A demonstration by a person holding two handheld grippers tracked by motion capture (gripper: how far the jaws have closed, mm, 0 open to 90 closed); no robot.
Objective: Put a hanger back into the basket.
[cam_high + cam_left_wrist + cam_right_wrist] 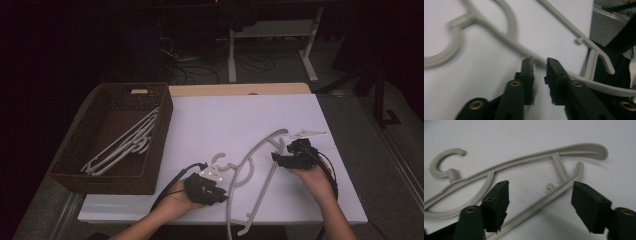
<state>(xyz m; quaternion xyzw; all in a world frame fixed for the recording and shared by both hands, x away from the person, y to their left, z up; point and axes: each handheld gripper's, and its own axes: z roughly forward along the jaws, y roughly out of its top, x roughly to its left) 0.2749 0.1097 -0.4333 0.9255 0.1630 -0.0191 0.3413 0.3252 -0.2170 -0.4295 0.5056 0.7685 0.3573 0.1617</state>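
Note:
A grey plastic hanger [263, 141] lies flat on the white table [225, 112], its hook towards the left. My left gripper [220, 194] rests near the hook end, held in a hand. In the left gripper view its jaws [539, 61] stand a narrow gap apart, and the hanger's arm [499, 33] runs just past their tips with nothing pinched. My right gripper [276, 157] is at the hanger's far shoulder. Its jaws [540, 183] are wide open, and the hanger's [524, 160] straight bar passes between them without touching the pads.
A brown wicker basket [161, 132] stands at the table's left with several grey hangers [125, 142] inside. A small white plastic piece [307, 133] lies just beyond the right gripper. The table's front edge runs close under both hands.

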